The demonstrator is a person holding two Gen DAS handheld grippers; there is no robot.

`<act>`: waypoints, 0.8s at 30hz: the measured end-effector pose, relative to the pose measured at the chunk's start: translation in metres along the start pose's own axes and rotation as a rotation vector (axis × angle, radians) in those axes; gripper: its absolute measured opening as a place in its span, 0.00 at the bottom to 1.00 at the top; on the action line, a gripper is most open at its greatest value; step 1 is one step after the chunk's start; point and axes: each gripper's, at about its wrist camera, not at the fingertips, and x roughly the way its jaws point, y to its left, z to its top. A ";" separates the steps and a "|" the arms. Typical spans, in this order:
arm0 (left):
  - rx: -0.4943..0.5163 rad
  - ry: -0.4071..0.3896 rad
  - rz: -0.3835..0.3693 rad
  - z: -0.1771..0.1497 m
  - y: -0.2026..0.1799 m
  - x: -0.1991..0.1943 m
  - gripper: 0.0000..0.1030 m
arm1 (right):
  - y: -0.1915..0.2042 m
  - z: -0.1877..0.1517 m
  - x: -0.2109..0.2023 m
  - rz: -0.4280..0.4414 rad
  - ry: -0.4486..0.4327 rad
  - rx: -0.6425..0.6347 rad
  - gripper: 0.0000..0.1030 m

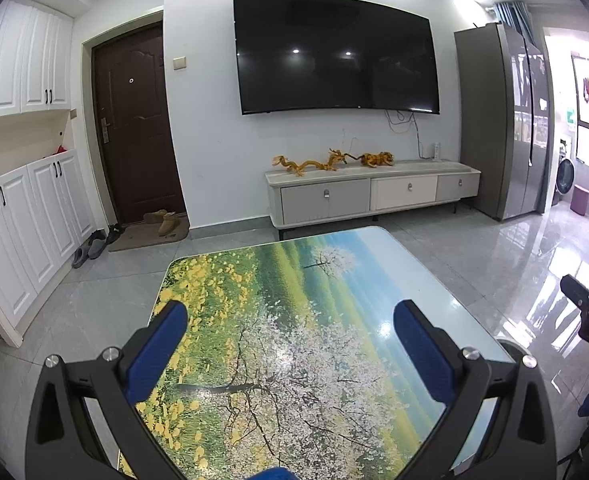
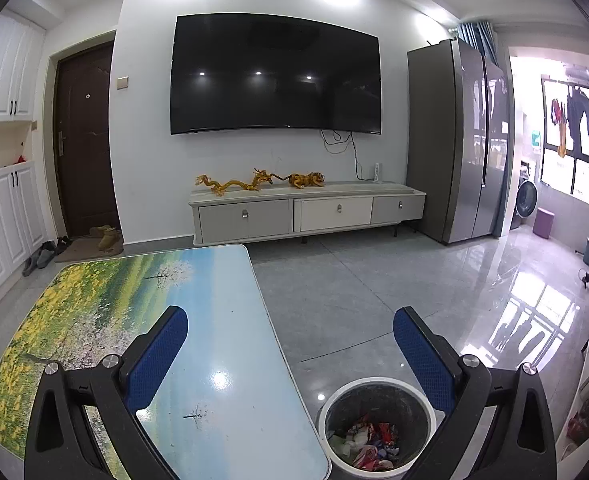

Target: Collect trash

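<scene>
Beside the desk (image 2: 222,320), bin (image 2: 376,426) with maybe wrappers; left claw (image 1: 290,360) and right claw (image 2: 290,360) both apart, empty.

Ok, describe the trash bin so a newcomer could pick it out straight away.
Start at the low table with the printed meadow-and-blossom landscape top. On the grey tiled floor just beside its near right corner stands the trash bin, seen between the open fingers of the right hand-held gripper. It is the only round white-rimmed container there, black-lined and holding crumpled colourful wrappers.
</scene>
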 end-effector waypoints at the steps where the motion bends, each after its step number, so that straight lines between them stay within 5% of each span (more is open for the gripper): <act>1: 0.010 0.003 -0.001 -0.001 -0.003 0.001 1.00 | -0.002 -0.001 0.001 0.001 0.004 0.005 1.00; 24: 0.041 0.016 -0.040 -0.003 -0.028 0.029 1.00 | -0.018 -0.004 0.015 0.011 0.016 0.070 1.00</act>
